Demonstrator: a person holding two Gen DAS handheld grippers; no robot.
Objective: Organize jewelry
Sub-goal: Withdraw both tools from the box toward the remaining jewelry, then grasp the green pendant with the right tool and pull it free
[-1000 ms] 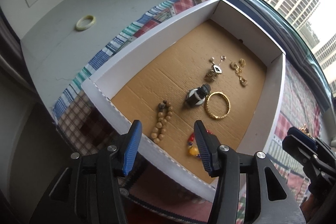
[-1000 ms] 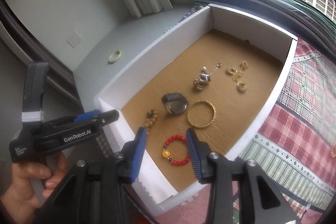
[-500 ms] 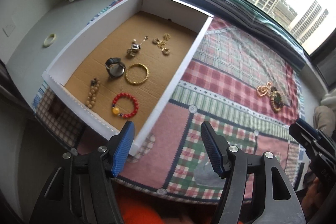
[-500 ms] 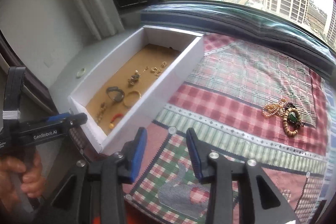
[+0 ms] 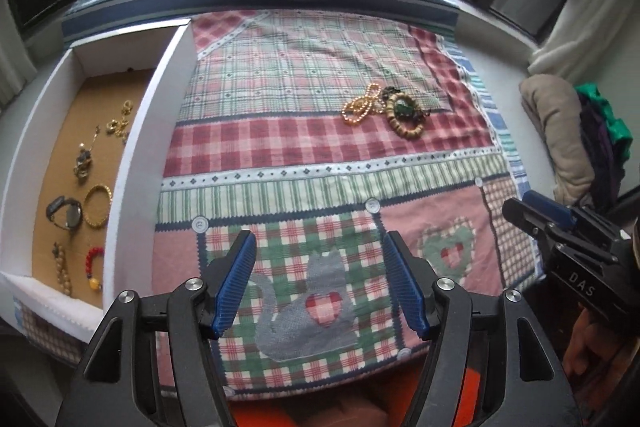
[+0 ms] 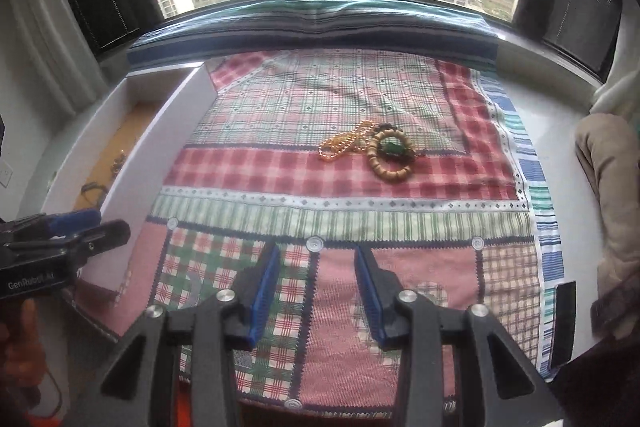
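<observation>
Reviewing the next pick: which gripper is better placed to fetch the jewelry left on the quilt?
Probably right. The right gripper is open and aimed toward the jewelry pile; from the left gripper the pile lies off to its right.

Each black tool (image 5: 318, 283) has ribbed blue fingers (image 6: 266, 291), silver screws and white lettering.

White letters "DAS" stand on the black plastic body of the right gripper (image 5: 538, 217), seen from the left wrist. "GenRobot.AI", slightly blurred, stands on the black left gripper (image 6: 94, 223) body.
</observation>
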